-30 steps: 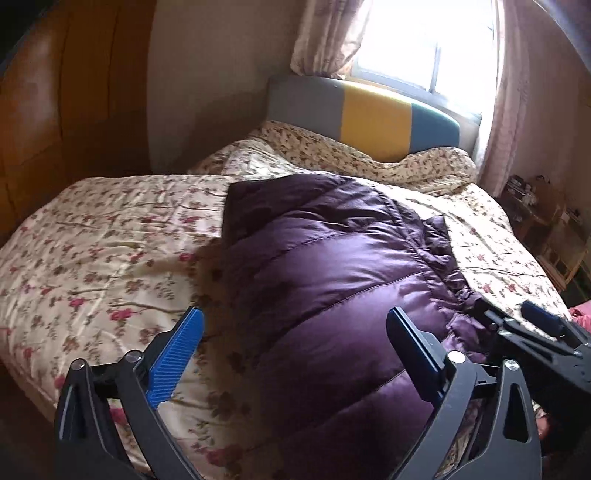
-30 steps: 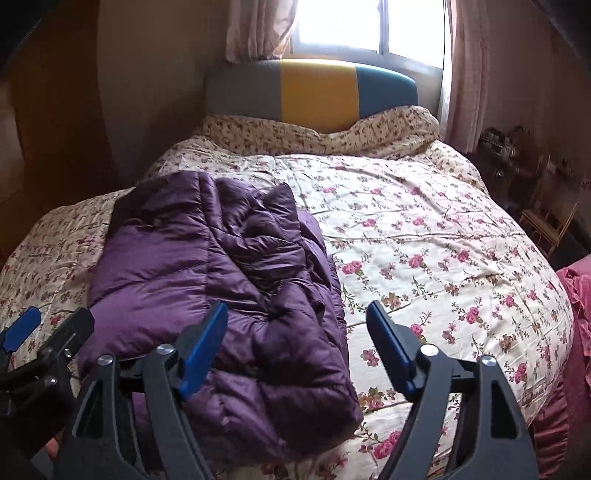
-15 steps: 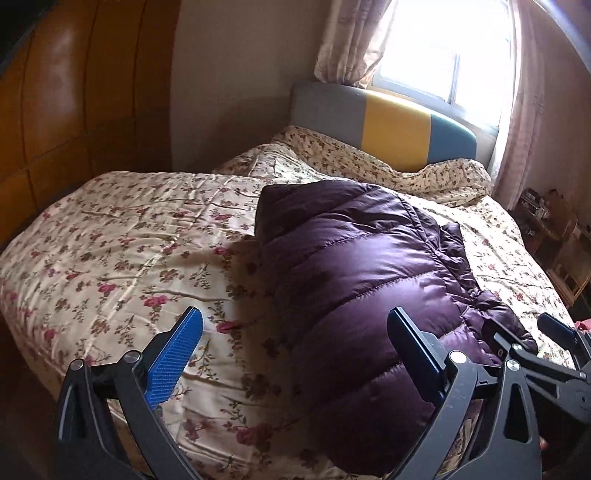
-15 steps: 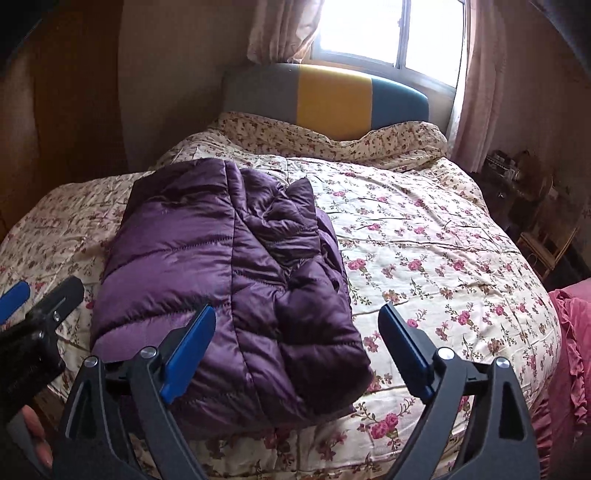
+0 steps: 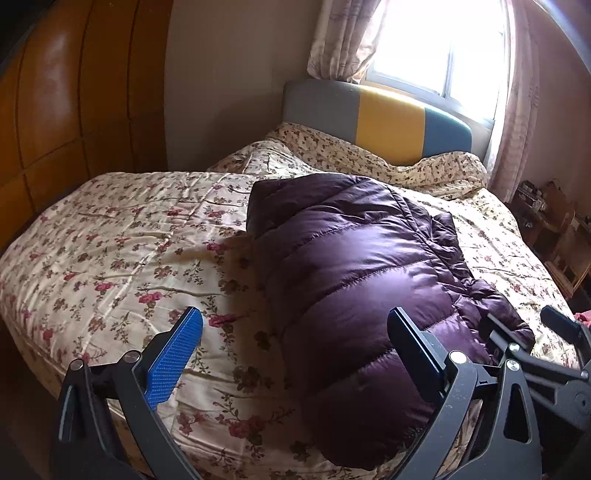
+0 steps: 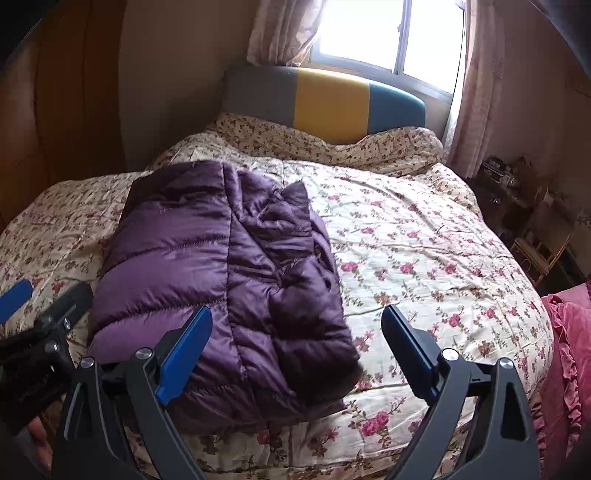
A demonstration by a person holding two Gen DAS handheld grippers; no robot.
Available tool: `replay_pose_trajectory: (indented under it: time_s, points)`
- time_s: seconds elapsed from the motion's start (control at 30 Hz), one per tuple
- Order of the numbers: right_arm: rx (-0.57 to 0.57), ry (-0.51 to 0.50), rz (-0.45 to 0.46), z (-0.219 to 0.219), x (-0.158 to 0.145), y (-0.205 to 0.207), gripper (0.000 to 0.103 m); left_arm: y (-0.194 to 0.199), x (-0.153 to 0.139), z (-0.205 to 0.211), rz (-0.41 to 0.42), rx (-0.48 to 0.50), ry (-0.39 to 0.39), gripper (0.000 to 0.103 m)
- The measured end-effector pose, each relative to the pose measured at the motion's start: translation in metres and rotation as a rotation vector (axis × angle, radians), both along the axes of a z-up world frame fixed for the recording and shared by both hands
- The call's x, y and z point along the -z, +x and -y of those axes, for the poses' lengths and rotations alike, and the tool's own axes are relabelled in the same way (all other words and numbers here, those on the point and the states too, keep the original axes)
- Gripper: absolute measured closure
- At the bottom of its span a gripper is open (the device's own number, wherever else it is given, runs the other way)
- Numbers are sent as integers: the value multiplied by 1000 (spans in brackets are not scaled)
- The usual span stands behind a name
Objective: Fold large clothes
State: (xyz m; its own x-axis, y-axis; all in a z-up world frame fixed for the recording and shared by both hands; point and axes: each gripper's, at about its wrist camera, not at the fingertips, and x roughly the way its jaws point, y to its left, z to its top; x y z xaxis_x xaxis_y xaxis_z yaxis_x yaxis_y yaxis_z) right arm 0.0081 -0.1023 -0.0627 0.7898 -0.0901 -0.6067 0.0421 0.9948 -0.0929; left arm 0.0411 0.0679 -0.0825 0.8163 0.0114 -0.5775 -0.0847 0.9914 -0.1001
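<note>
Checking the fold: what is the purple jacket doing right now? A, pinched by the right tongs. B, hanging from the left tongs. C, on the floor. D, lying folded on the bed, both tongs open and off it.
D: the jacket lies folded on the bed, with the left tongs and right tongs open and empty.

A folded jacket (image 6: 229, 280) is laid on the bed (image 6: 424, 251), toward its left half, with a headboard (image 6: 328, 103) set behind the bed at twelve o'clock and a window (image 6: 388, 33) placed above that. In the right wrist view the right gripper (image 6: 295, 343) is held over the bed's near edge with the jacket at about eleven o'clock, and the left gripper (image 6: 44, 314) is seen at nine o'clock. In the left wrist view the left gripper (image 5: 295, 343) is held before the bed (image 5: 122, 251) with the jacket (image 5: 362, 280) at one o'clock, and a wardrobe (image 5: 55, 110) is found at ten o'clock.
</note>
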Motion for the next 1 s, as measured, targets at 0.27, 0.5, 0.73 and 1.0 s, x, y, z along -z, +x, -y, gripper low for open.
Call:
replay_pose_trajectory:
  time_s: [0.27, 0.5, 0.73, 1.0]
  points:
    - [-18, -70, 1, -6, 0, -1, 10, 0, 0, 2, -2, 1, 13, 4]
    - [-11, -120, 12, -7, 0, 1, 10, 1, 0, -4, 2, -7, 12, 4]
    - [-6, -148, -8, -5, 6, 2, 10, 3, 3, -7, -12, -2, -9, 4]
    - [8, -129, -5, 2, 4, 1, 9, 2, 5, 3, -22, 15, -5, 4]
